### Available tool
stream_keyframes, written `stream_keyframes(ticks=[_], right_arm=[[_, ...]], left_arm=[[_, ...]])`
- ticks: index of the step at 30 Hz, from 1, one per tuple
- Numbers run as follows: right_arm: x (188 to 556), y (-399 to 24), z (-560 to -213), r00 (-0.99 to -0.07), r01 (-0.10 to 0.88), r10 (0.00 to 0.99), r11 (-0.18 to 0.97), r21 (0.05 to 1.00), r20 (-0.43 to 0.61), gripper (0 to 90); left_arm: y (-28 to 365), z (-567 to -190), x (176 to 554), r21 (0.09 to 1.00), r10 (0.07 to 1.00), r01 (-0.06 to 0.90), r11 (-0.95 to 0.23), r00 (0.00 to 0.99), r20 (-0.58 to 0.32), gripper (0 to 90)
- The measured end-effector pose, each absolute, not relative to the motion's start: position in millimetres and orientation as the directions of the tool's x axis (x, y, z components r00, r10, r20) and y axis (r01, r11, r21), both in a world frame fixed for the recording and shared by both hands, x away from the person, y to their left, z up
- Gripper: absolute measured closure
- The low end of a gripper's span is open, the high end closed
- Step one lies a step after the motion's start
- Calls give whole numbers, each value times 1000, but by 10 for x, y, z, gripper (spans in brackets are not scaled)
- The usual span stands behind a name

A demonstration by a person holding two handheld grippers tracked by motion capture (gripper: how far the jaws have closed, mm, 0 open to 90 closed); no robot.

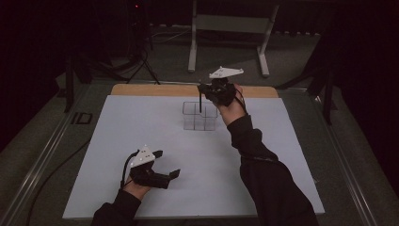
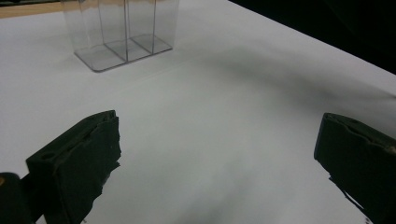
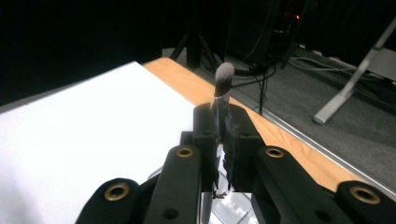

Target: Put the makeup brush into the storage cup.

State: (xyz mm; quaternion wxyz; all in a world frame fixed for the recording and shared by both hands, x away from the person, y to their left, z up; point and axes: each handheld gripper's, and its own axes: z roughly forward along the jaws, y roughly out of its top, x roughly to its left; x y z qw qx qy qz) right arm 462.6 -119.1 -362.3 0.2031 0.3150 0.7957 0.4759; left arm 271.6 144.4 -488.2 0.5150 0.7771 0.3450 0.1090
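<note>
The right gripper [image 1: 203, 89] holds a makeup brush [image 3: 223, 84] with its jaws clenched on the thin handle. In the right gripper view the soft grey bristle head stands up above the jaw tips, and the handle goes down between the pads. In the high view the dark handle [image 1: 201, 102] hangs down from the gripper into the clear plastic organizer [image 1: 200, 115], which stands on the white sheet [image 1: 141, 136] near the far edge of the tabletop, a little right of the middle. I cannot tell into which compartment the handle points.

The left gripper [image 1: 162, 165] rests near the front edge of the tabletop, toward the left corner, with its jaws released and nothing between them.

I judge the brush to be very light and stiff along the handle, but smooth and slim, so it can slip or turn between the pads. The best place to hold it is the handle or the metal ferrule, never the bristles, which are soft and bend easily. The organizer looks light, hard and slippery, with thin walls; a push from the handle may slide or tip it.
</note>
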Motion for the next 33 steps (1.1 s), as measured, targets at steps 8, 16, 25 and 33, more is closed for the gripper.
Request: stream_keyframes(ticks=[8,16,25,33], right_arm=[[4674,-1185,-3776,-706,358,708,353,864,4,842],[4705,-1182,-3925,-689,415,724,357,837,33,842],[4719,-1181,-4047,-677,457,734,364,812,52,842],[4727,-1203,-4140,-674,484,736,373,792,65,840]], left_arm=[[1445,-4883,2719,875,646,427,-230,739,-191,17],[1454,-4881,2723,875,645,426,-228,739,-192,17],[1457,-4884,2726,875,648,428,-228,737,-192,17],[1456,-4890,2734,874,648,432,-223,735,-198,17]])
